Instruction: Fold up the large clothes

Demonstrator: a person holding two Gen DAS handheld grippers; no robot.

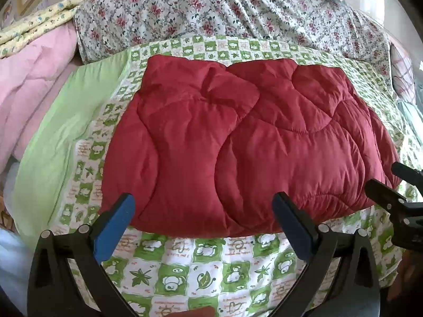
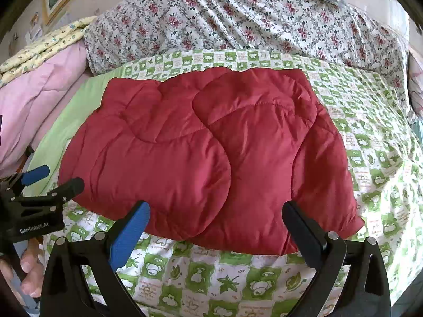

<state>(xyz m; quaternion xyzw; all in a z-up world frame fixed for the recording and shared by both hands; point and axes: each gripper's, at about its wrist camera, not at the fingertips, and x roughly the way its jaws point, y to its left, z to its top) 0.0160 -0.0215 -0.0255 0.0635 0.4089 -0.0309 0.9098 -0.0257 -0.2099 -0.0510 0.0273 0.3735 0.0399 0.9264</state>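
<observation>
The bed (image 1: 185, 269) carried a green-and-white checked sheet (image 2: 238, 272) printed with leaves, stars and cartoon faces; the small lettering in its squares could not be read. Behind it lay a floral quilt (image 1: 224, 8), with a pink quilt (image 1: 31, 92) at the left. On the checked sheet rested the red quilted jacket (image 1: 238, 137), folded into a broad padded bundle, its near hem just ahead of both tools. The left hand-held gripper (image 1: 203, 211) stood wide open above that hem, nothing held, the jacket filling the gap between its blue-padded fingers. The right hand-held gripper (image 2: 216, 216) was likewise spread wide and empty, its fingers near the jacket's front edge. In the right wrist view the left tool's black body bore the white label "GenRobot.AI" (image 2: 34, 230).
</observation>
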